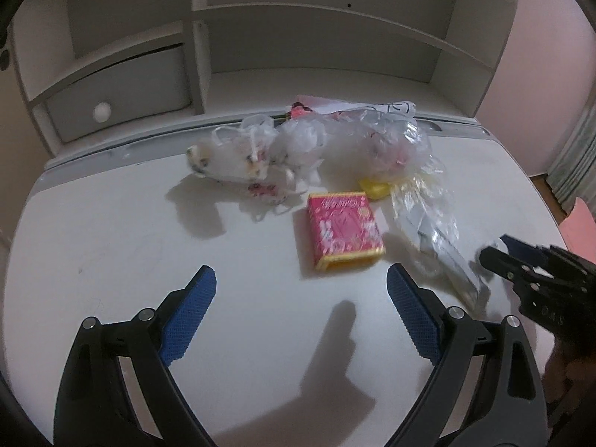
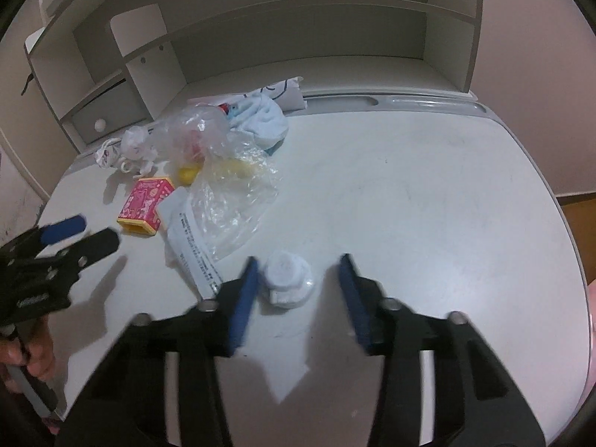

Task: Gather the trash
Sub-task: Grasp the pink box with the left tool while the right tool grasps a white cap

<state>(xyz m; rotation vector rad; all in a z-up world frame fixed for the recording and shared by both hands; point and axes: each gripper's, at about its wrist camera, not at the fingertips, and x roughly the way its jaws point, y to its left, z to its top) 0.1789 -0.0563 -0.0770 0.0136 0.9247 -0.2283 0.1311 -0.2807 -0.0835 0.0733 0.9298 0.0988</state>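
You are working with two matching grippers: the left gripper [image 1: 301, 279] is showing black angular arms, round silver screws at the joints, and blue fingers [image 1: 188, 320] with a knurled, dotted texture. The right gripper [image 2: 298, 272] is wearing the same blue pads on black frames. Bare skin of your left hand [image 2: 37, 357] is showing below its black body.

Pink box [image 1: 344, 234] bears print, white packet [image 2: 193, 238] too; nothing legible.
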